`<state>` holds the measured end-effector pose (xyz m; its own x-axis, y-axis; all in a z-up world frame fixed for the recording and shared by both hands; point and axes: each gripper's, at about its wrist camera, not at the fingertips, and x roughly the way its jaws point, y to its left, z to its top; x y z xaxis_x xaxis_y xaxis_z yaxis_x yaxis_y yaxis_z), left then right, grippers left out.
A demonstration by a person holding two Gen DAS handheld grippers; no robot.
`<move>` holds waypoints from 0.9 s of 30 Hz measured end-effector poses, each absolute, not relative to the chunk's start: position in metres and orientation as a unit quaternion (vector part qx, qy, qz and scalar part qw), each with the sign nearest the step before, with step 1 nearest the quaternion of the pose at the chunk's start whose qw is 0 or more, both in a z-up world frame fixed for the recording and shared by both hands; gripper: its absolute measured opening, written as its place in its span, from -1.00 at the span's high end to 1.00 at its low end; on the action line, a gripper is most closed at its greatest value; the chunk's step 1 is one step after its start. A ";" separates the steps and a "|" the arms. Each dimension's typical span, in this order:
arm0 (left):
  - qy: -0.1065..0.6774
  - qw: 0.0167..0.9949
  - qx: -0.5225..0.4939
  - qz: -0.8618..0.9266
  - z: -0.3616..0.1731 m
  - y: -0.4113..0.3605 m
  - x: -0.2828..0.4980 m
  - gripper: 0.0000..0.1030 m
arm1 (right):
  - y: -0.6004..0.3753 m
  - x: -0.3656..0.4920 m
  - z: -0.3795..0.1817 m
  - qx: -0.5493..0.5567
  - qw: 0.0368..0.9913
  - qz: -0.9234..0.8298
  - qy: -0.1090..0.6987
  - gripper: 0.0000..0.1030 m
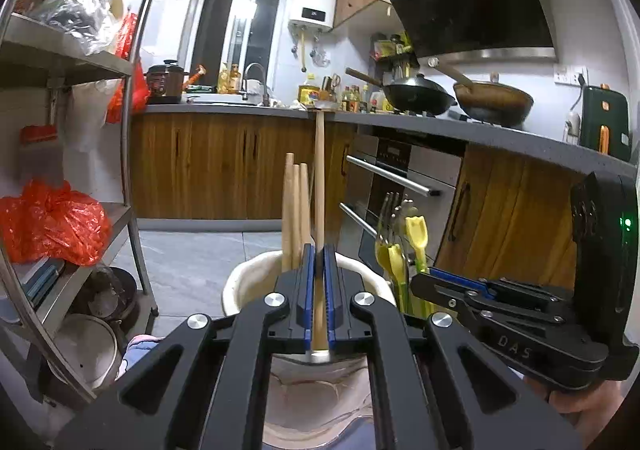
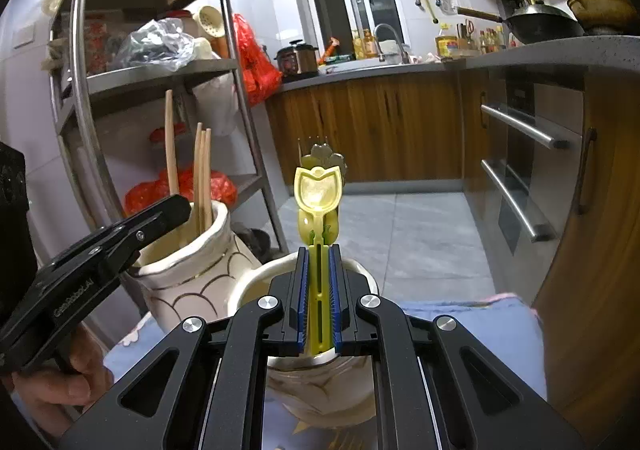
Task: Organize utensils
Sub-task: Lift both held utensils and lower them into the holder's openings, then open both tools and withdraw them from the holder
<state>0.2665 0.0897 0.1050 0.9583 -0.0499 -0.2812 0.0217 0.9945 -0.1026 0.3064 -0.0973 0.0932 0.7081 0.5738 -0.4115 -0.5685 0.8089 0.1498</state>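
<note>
Two hand-held grippers worked side by side over two cream ceramic holders in a home kitchen. The left gripper [image 1: 319,270] was clamped shut on a single wooden chopstick [image 1: 319,186], held upright above the scallop-patterned ceramic holder [image 2: 192,274], where three more chopsticks [image 1: 295,210] already stood. The right gripper [image 2: 319,270] was closed on the slotted handle of a yellow plastic spoon [image 2: 318,194], upright over the second ceramic holder [image 2: 256,286], which also held another yellow utensil and a metal fork [image 1: 389,210]. Sorting looked well advanced: chopsticks in one holder, spoons and forks in the other. Both held pieces had not yet been released, and whether more loose utensils remained could not be seen.
</note>
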 end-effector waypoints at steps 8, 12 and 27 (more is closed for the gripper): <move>0.131 0.990 -0.047 -0.004 0.110 0.094 0.260 0.87 | -0.100 0.304 0.096 0.007 0.927 0.308 0.216 0.70; 0.120 0.991 -0.053 0.007 0.113 0.101 0.252 0.50 | -0.104 0.300 0.101 0.008 0.928 0.308 0.208 0.58; 0.075 0.996 -0.041 0.033 0.129 0.106 0.201 -0.76 | -0.124 0.277 0.111 0.007 0.935 0.301 0.188 -0.20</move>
